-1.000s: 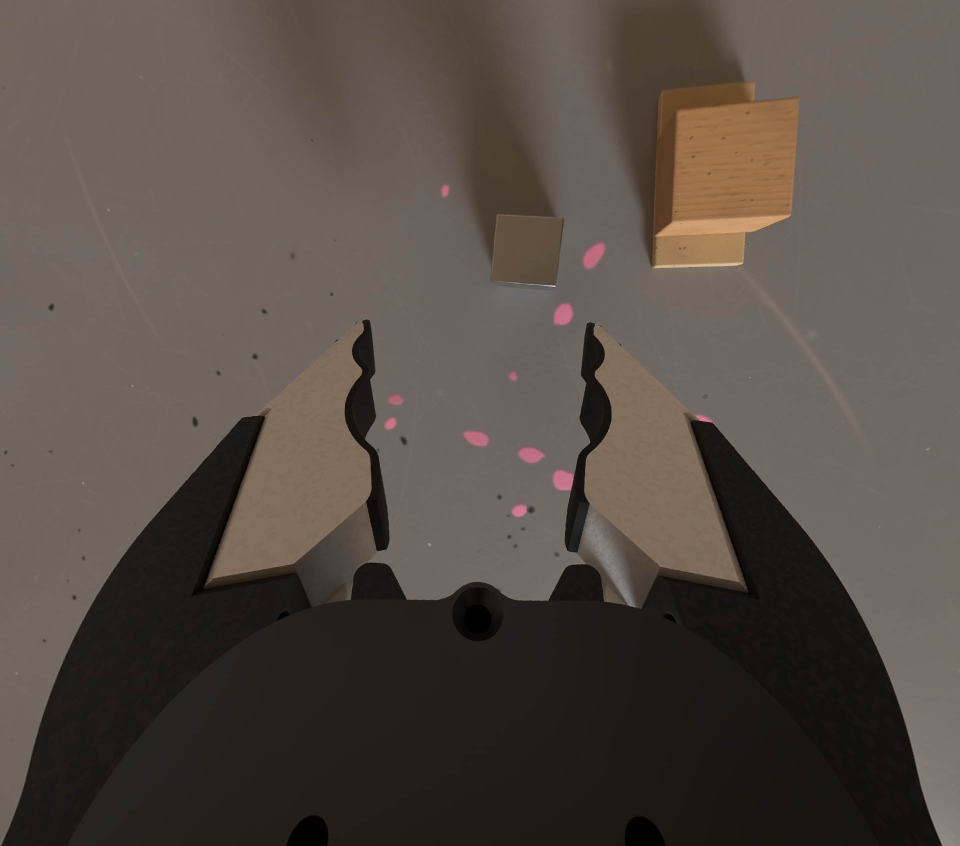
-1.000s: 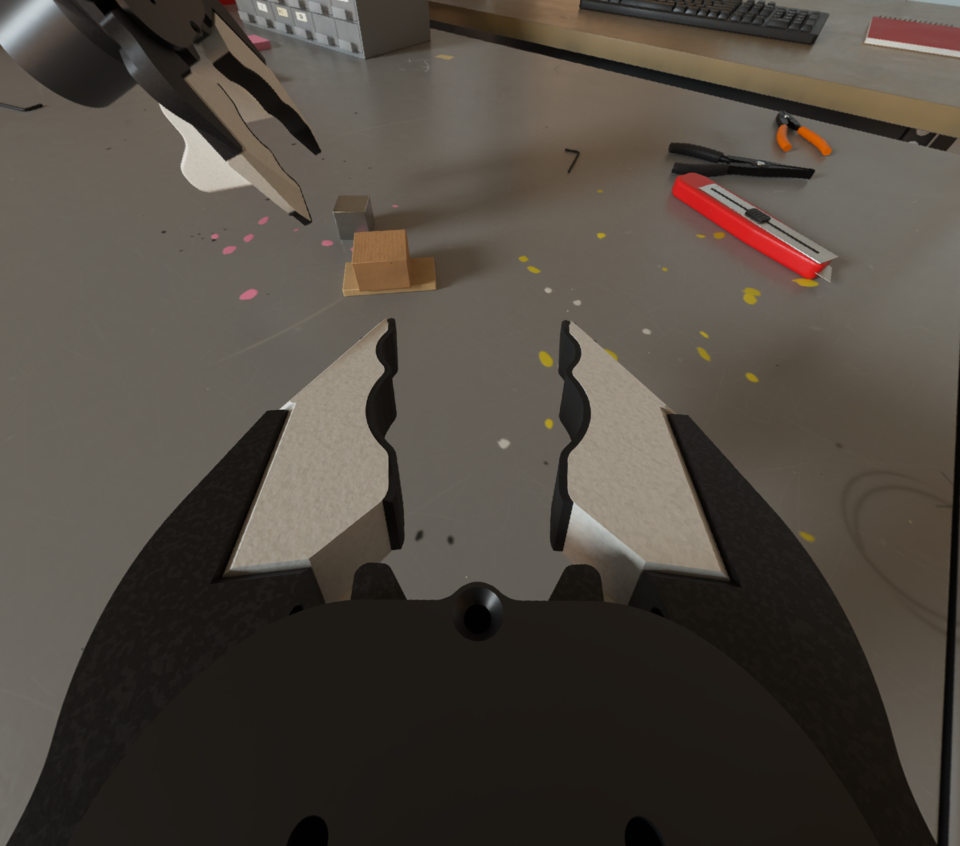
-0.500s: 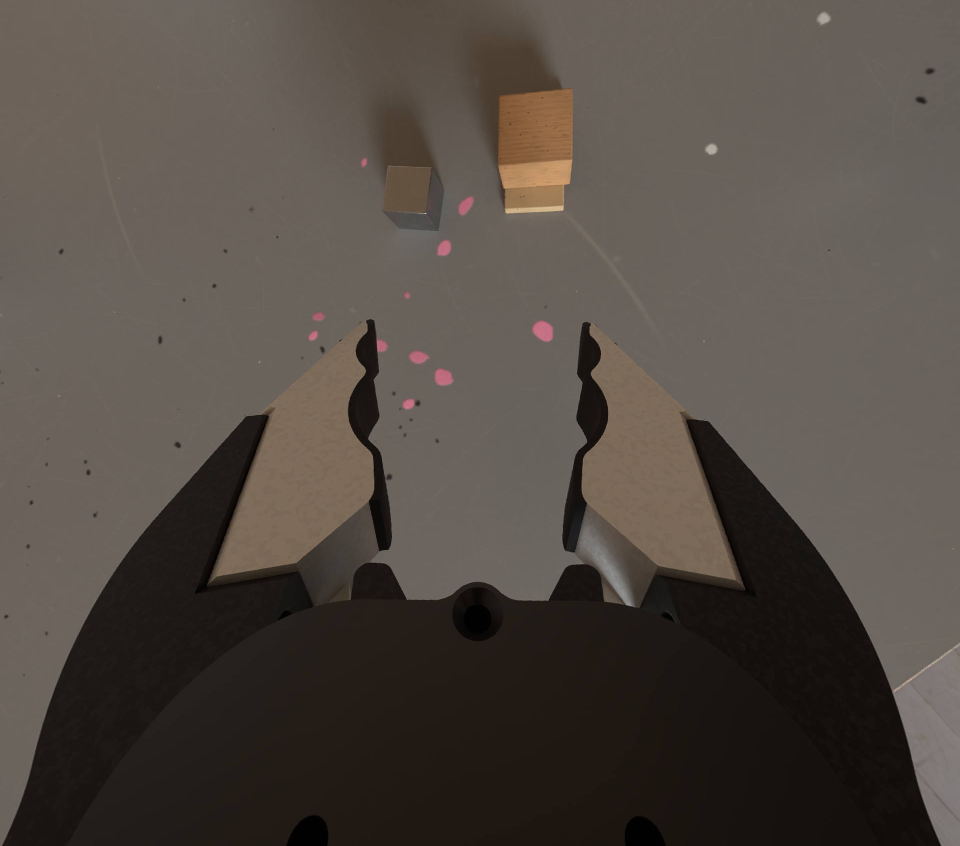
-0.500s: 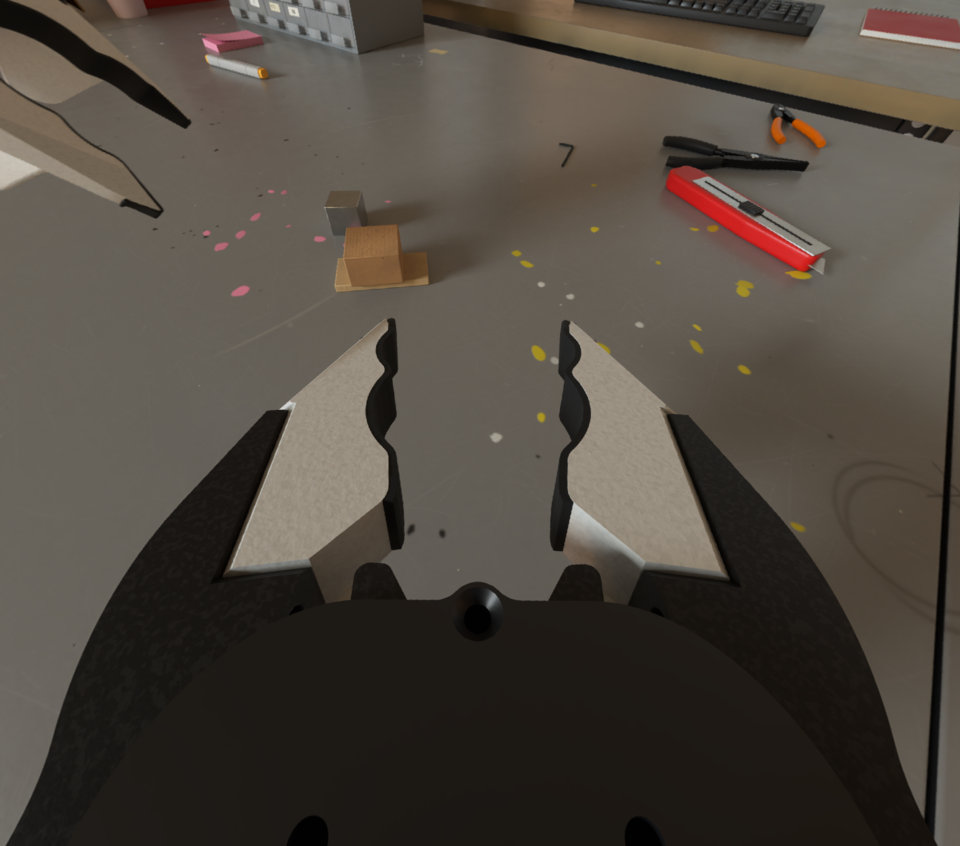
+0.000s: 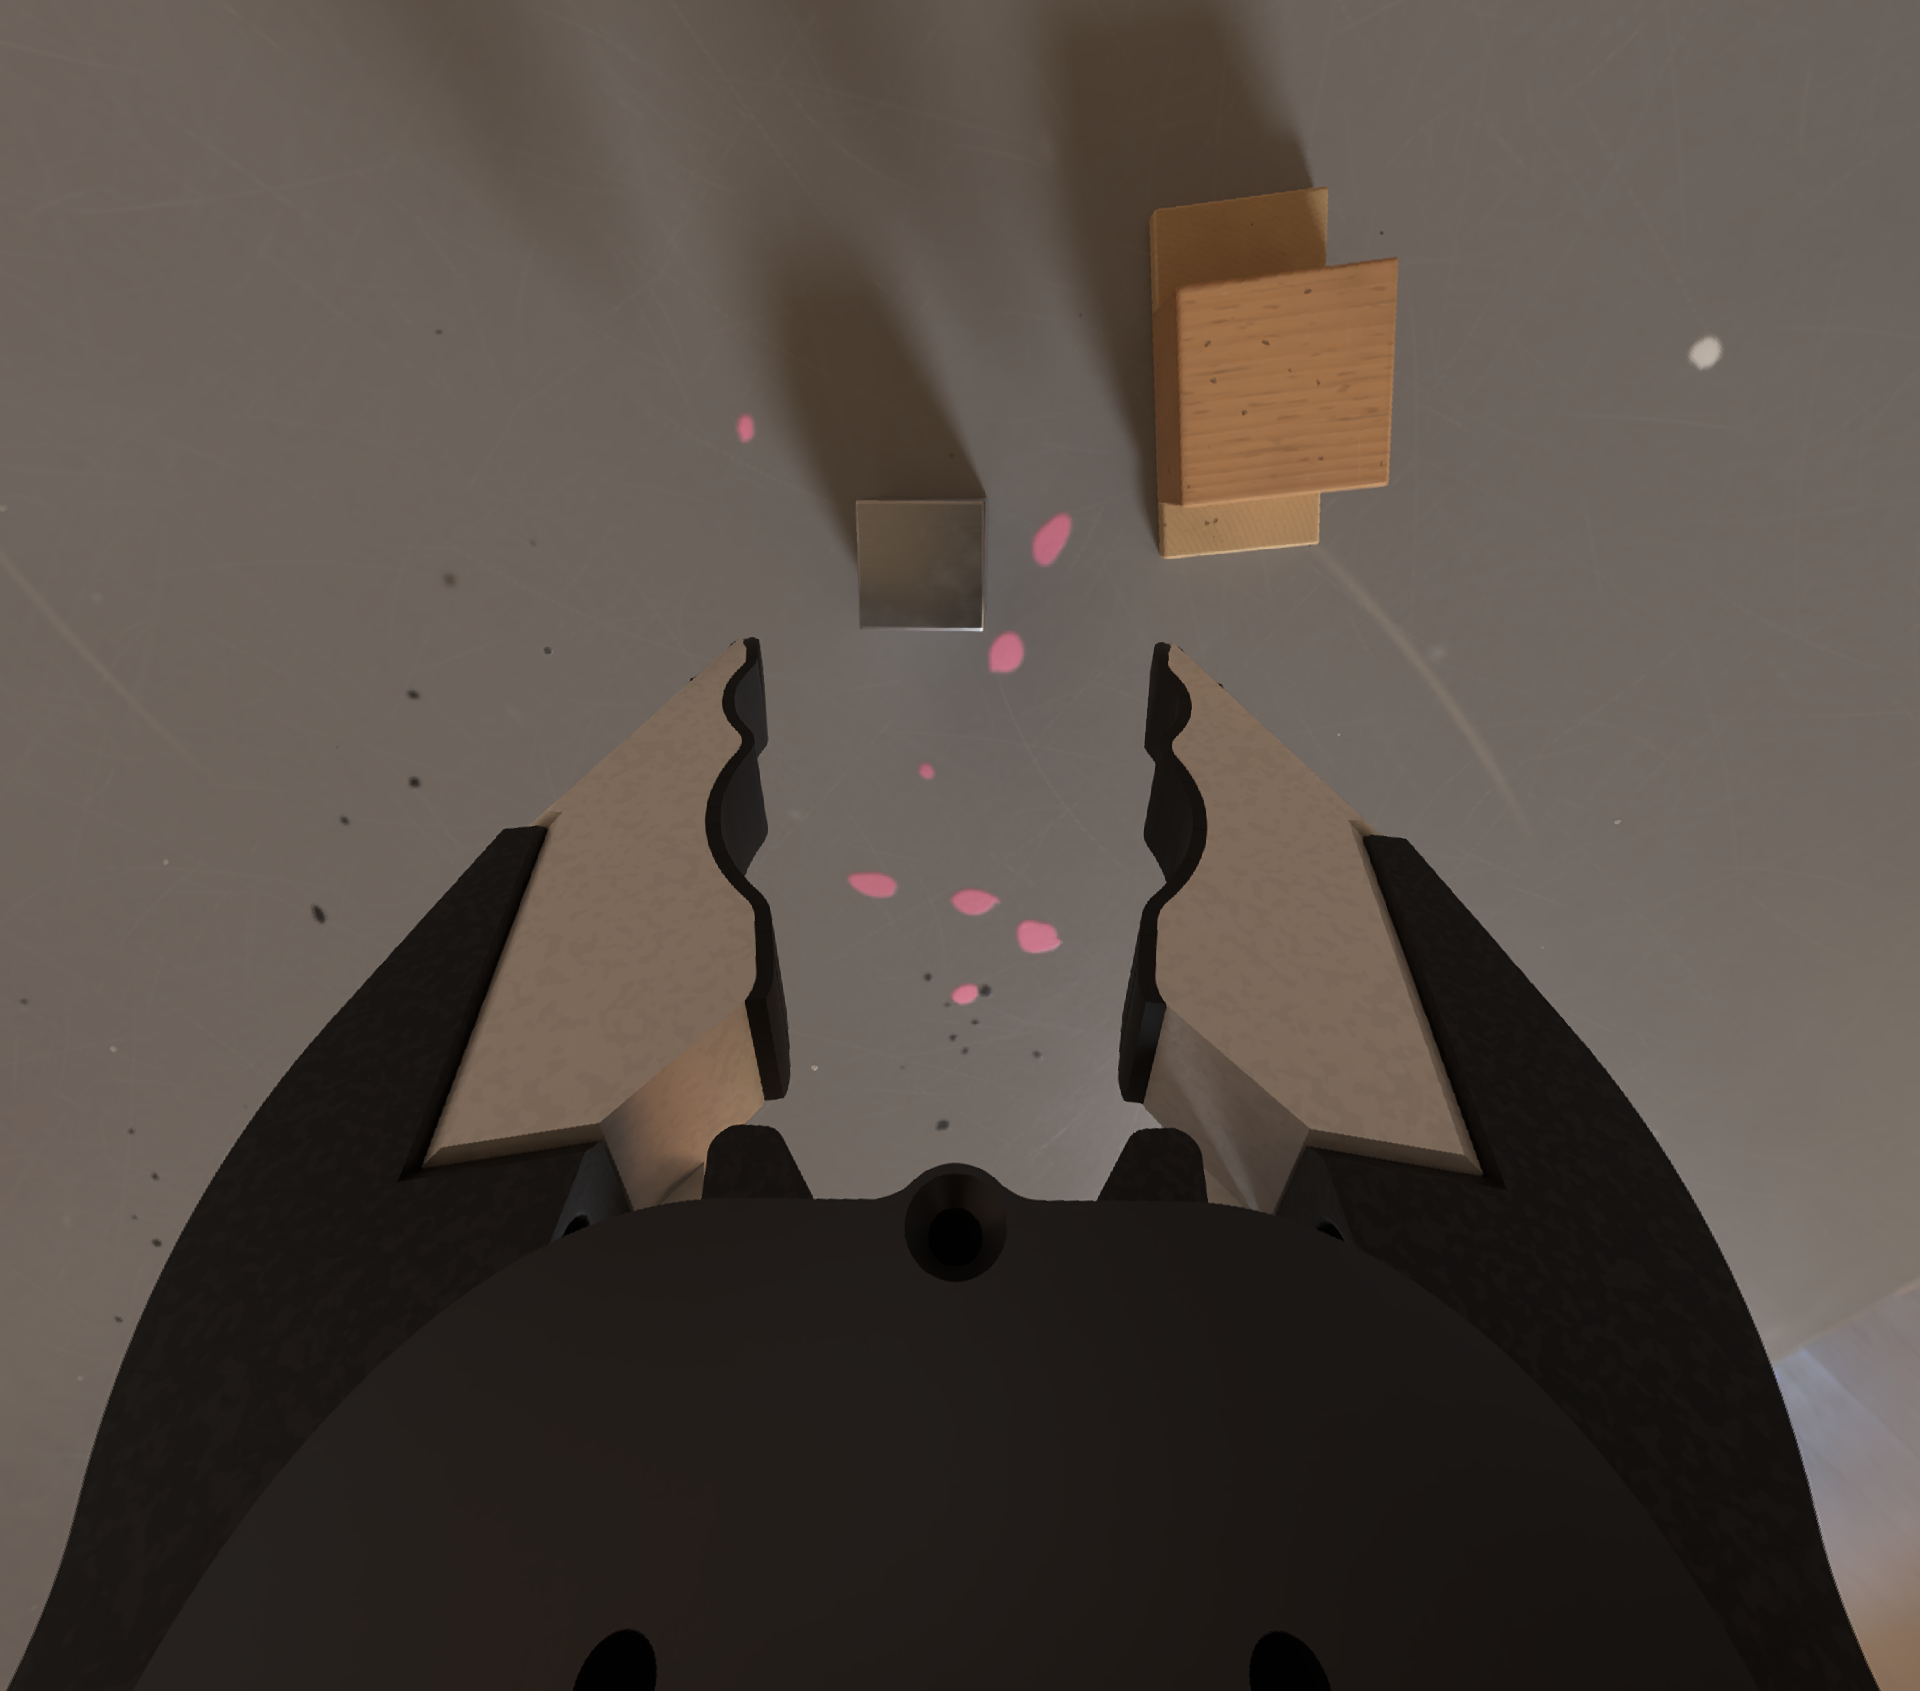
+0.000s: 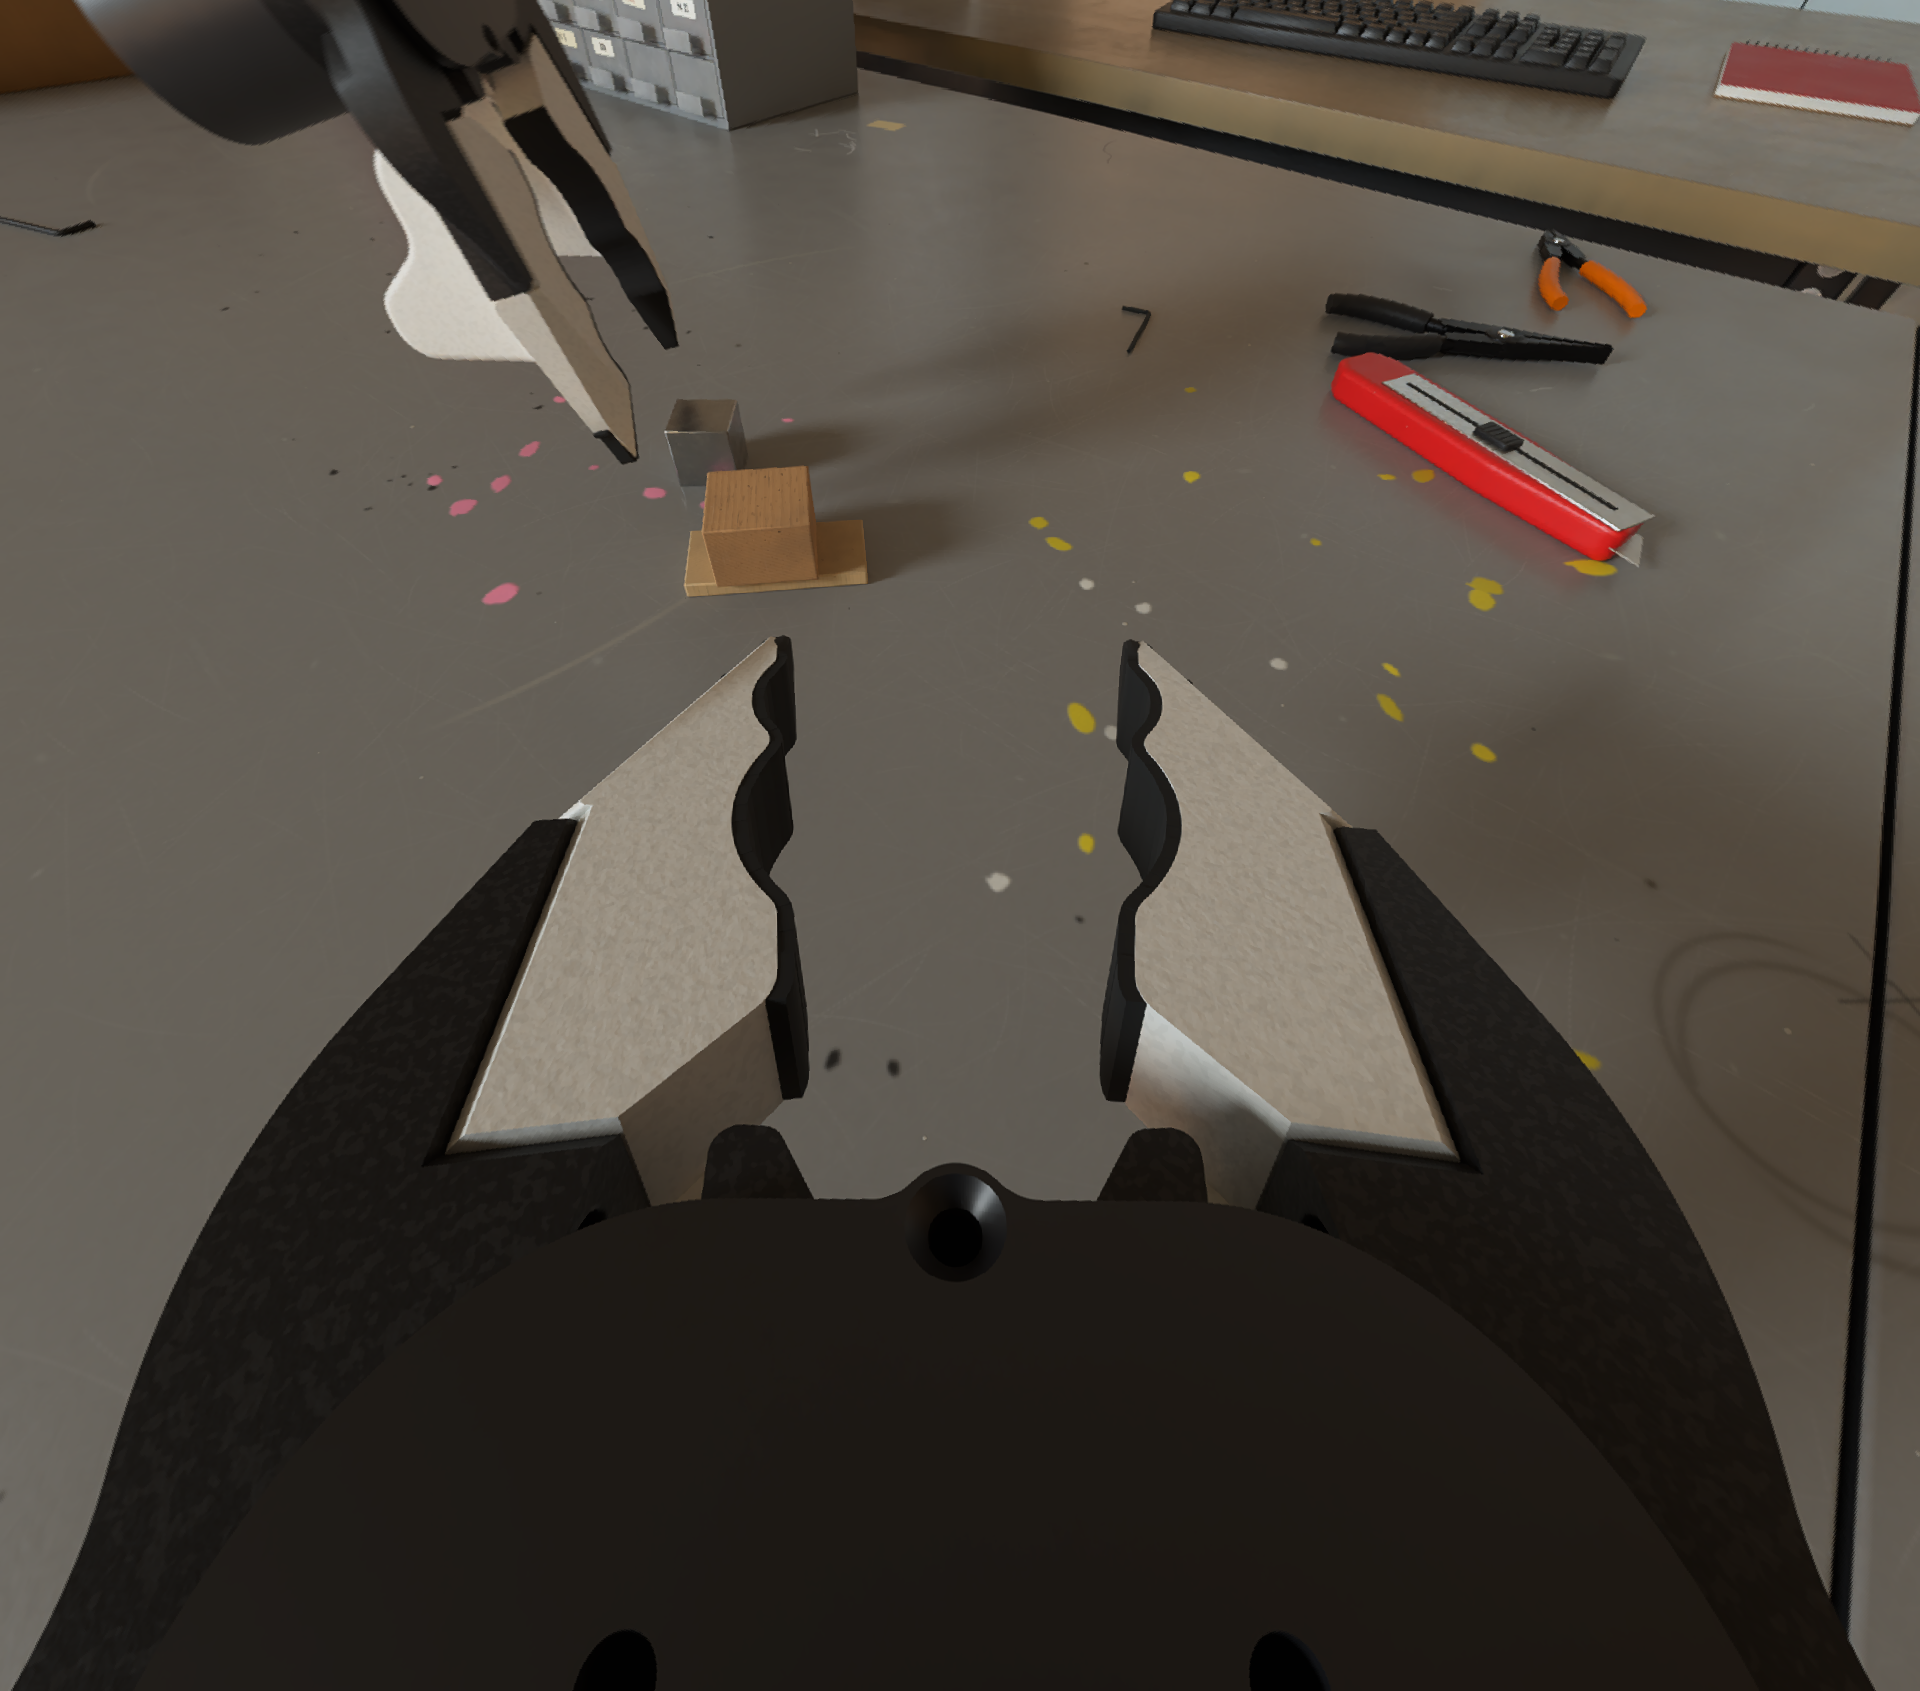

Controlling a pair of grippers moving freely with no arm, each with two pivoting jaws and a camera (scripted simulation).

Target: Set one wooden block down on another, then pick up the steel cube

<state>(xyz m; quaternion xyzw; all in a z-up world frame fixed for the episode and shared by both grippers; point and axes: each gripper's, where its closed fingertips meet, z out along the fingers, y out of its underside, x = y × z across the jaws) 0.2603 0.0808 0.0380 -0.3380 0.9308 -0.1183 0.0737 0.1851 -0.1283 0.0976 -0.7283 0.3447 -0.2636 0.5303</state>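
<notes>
A small steel cube (image 5: 921, 565) sits on the grey table just ahead of my left gripper (image 5: 956, 654), which is open, empty and points down at it from above. The cube also shows in the right wrist view (image 6: 704, 439). To its right a darker wooden block (image 5: 1286, 384) rests on a flat paler wooden block (image 5: 1236, 228); the stack also shows in the right wrist view (image 6: 758, 524). My right gripper (image 6: 956, 649) is open and empty, low over the table, short of the stack. The left gripper (image 6: 634, 384) hangs beside the cube there.
A red utility knife (image 6: 1486, 452), black pliers (image 6: 1465, 337) and orange-handled cutters (image 6: 1590, 280) lie at the right. A grey drawer cabinet (image 6: 675, 0), a keyboard (image 6: 1392, 31) and a red notebook (image 6: 1818, 83) stand at the back. A small hex key (image 6: 1136, 327) lies mid-table.
My left gripper was higher and farther back half a second ago and has come back down close to the steel cube. The right gripper has barely moved. The blocks have stayed stacked.
</notes>
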